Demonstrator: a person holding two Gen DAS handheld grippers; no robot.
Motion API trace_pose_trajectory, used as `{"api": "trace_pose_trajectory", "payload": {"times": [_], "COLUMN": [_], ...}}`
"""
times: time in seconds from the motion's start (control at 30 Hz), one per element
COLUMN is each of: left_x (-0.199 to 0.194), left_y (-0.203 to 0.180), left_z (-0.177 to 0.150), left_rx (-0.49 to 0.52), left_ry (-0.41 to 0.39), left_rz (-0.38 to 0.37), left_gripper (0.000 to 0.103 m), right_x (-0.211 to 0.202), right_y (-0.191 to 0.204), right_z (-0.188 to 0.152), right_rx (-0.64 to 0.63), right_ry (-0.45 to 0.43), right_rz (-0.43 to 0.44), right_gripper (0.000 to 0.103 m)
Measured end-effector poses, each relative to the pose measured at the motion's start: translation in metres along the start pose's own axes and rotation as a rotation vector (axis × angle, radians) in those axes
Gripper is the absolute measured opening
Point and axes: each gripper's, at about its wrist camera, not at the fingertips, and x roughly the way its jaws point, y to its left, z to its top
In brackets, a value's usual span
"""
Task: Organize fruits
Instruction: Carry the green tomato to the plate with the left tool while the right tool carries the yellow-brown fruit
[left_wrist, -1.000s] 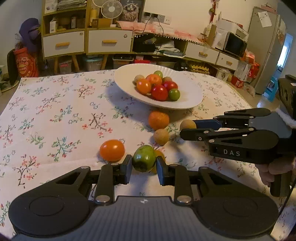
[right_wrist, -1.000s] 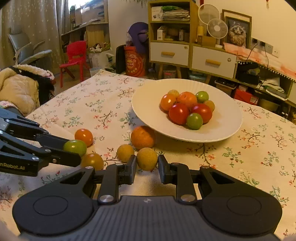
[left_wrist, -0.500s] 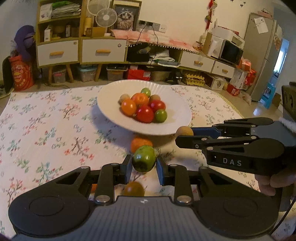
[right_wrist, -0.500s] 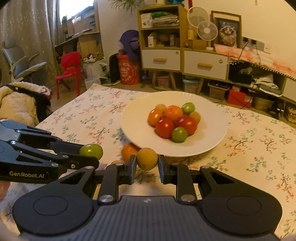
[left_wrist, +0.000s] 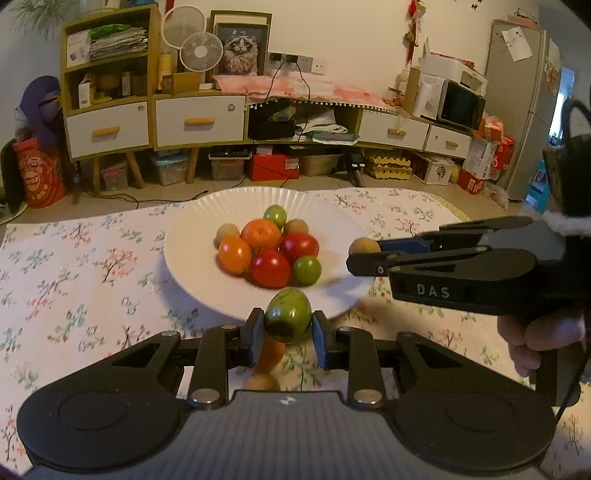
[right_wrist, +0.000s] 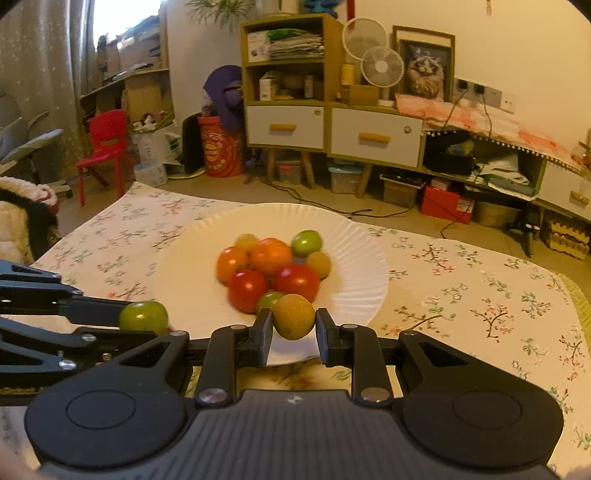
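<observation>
Above the near rim of the white fluted paper plate (left_wrist: 192, 266), the left tool (left_wrist: 288, 334) pinches a glossy green oval fruit (left_wrist: 288, 314) with faint dark streaks, its two black fingers (left_wrist: 255, 336) pressed against either side. On the plate lies a tight heap of round fruits (left_wrist: 269, 251): two red, two orange, two green and two small tan ones. To the right, the right tool (right_wrist: 293, 338) grips a small matte tan-yellow ball-shaped fruit (right_wrist: 294, 315), held over the plate's near right edge.

Only the left wrist view shows the bare fingers of the person's right hand (left_wrist: 539, 339) curled around the black handle marked "DAS", a furry cuff above it, and two more fruits on the floral tablecloth-covered table (left_wrist: 74, 280) beneath the left tool: an orange one (left_wrist: 271, 356) and a tan one (left_wrist: 262, 382), both partly hidden. The right wrist view instead shows the left tool from the side, reaching in from the left with the green fruit at its tip just beside the plate, plus a red plastic chair (right_wrist: 107, 147) on the floor far left.

Both tools point towards the far wall, roughly level, side by side and near each other.
</observation>
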Motion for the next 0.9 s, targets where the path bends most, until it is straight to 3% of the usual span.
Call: {"api": "trace_pose_trajectory", "payload": {"times": [0.37,0.9], "left_x": [0.029,0.04], "left_y": [-0.002,0.0], "left_z": [0.007,0.008], "left_rx": [0.013,0.004], "left_ry": [0.021,0.036], "left_rz": [-0.001,-0.002], "left_gripper": [0.029,0.029], "right_x": [0.018,0.024], "right_y": [-0.013,-0.017], "right_z": [0.001,0.003], "right_rx": [-0.014,-0.02], "right_ry": [0.019,0.024], "right_rz": [-0.006,0.015], "right_gripper": [0.023,0.023]}}
